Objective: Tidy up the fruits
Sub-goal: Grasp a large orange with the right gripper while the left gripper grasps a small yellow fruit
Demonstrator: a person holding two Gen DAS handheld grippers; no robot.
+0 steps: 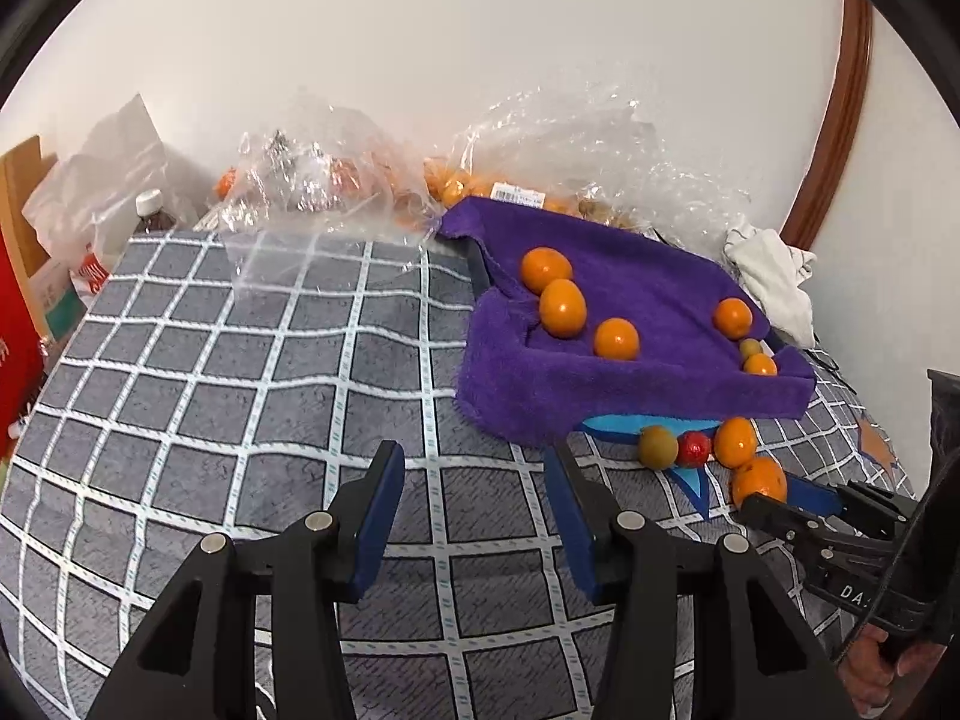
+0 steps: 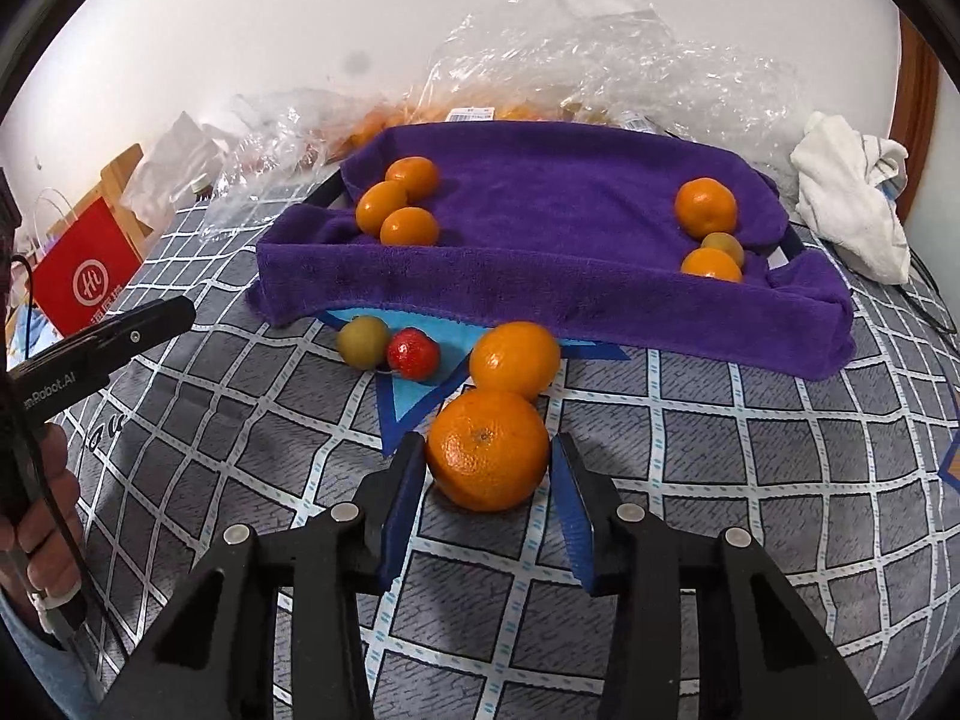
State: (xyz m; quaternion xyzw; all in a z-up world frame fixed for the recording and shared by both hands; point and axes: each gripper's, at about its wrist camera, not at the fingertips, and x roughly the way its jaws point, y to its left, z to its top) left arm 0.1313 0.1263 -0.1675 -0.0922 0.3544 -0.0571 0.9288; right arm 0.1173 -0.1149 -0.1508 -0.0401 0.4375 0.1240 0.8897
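Observation:
A purple towel-lined tray lies on the checked bedspread and holds several mandarins, three at its left end and others at its right. In front of it lie a greenish fruit, a small red fruit and a mandarin. My right gripper is shut on a larger mandarin that rests on the bedspread, its blue pads against both sides. The left wrist view shows that same mandarin at the right gripper. My left gripper is open over bare bedspread, left of the loose fruit.
Crumpled clear plastic bags with more fruit sit along the wall behind the tray. A white cloth lies at the right. A red bag and a bottle stand past the left edge. A person's hand holds the left gripper.

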